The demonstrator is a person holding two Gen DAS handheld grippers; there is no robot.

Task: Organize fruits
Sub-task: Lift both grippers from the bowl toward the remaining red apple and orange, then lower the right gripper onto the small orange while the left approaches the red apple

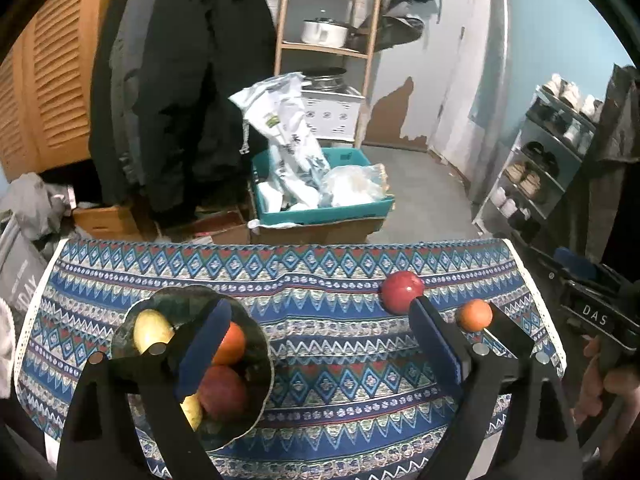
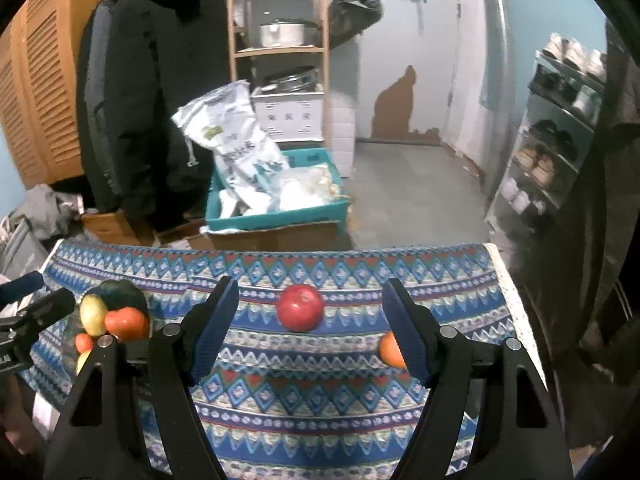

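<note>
A dark bowl on the patterned cloth holds several fruits: a yellow-green one, an orange one and a red apple. My left gripper hangs open above the cloth, its left finger over the bowl, nothing between the pads. A loose red apple lies near the far edge, and a small orange fruit sits right of it, partly behind a finger. My right gripper is open, short of the red apple, which shows in the gap. The bowl appears far left in the right wrist view.
The table is covered by a blue patterned cloth with a white lace edge. Behind it a teal crate with bags sits on a cardboard box. A wooden shelf, a hanging dark coat and a shoe rack stand beyond.
</note>
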